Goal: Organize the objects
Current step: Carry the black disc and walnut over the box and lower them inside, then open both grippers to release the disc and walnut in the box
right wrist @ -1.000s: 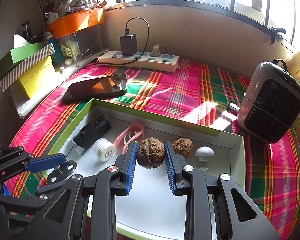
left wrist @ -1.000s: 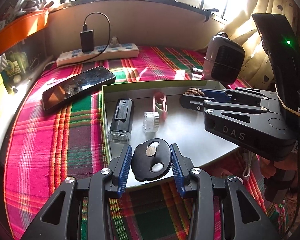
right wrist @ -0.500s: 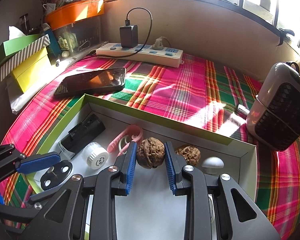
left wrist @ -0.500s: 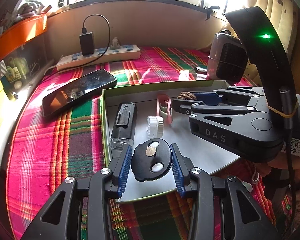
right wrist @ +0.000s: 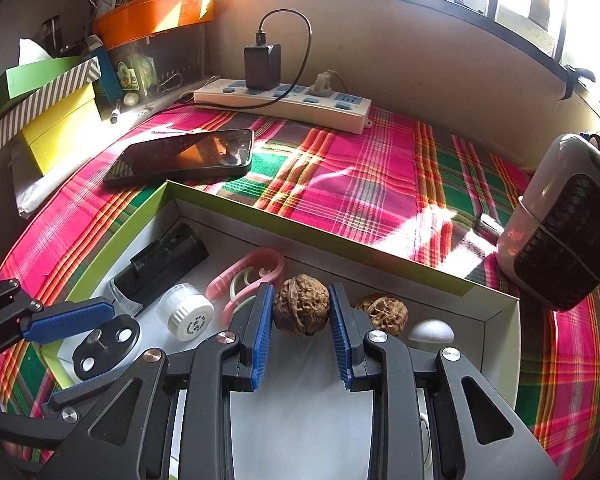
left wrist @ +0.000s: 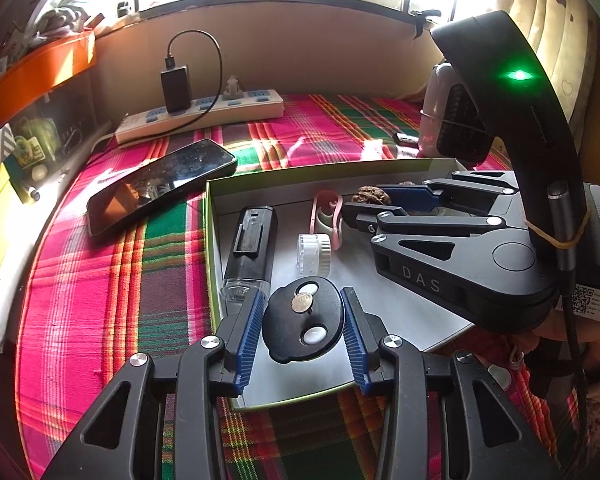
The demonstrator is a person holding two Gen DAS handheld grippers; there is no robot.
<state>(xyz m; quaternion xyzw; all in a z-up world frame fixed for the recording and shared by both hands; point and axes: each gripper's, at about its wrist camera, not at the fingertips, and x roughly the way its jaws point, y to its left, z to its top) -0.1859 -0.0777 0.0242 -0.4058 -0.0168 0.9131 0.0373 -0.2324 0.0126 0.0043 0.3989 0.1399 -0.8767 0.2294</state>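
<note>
Black and oval, the disc (left wrist: 303, 319) sits clamped between the left gripper's (left wrist: 303, 334) blue pads at the near edge of the box (left wrist: 210, 240). The right gripper (right wrist: 300, 322) has its jaws closed on a walnut (right wrist: 301, 310) over the box floor, a second walnut (right wrist: 384, 313) just beside it.

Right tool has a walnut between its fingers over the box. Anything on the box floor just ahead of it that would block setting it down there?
Partly. The walnut in the right tool has a second walnut close on its right and the pink clip close on its left. The box floor nearer the tool looks bare.
</note>
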